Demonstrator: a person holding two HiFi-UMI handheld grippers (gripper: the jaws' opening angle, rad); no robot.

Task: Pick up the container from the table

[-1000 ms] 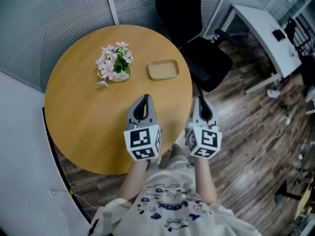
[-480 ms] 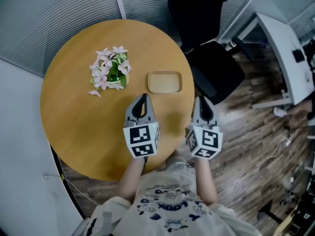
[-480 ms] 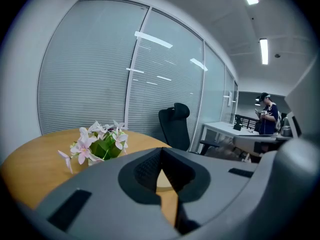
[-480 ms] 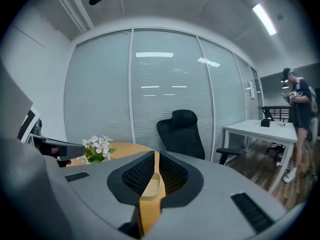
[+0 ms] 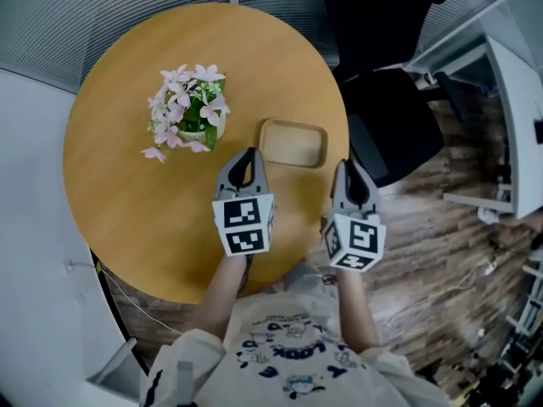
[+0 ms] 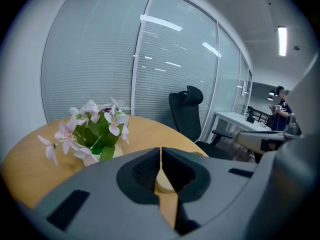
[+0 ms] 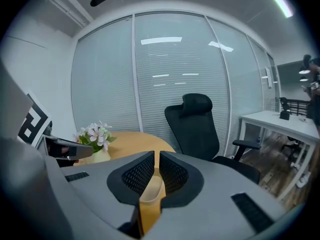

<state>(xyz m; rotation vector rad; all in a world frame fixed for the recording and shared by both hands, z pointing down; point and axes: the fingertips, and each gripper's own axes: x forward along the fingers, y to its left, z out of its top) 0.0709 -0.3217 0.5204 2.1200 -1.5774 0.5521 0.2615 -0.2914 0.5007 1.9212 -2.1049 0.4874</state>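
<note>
The container [image 5: 293, 143] is a shallow tan rectangular tray lying near the right edge of the round wooden table [image 5: 119, 185]. My left gripper [image 5: 247, 153] hovers just left of and short of the tray, shut and holding nothing. My right gripper [image 5: 349, 165] is at the table's right rim, just right of the tray, shut and holding nothing too. In the left gripper view the tray [image 6: 165, 182] peeks through below the shut gripper [image 6: 160, 153]. The right gripper view shows the tray [image 7: 150, 193] beneath its shut gripper [image 7: 156, 156].
A pot of pink flowers [image 5: 187, 108] stands on the table left of the tray, also seen as flowers [image 6: 94, 128] and flowers [image 7: 96, 134]. A black office chair [image 5: 386, 100] stands beyond the table's right edge. A white desk [image 5: 517, 117] is at far right. Glass walls with blinds lie behind.
The table and tray have slid toward the grippers in the head view. Both gripper tips now flank the tray closely, where a second ago it lay well ahead of them.
</note>
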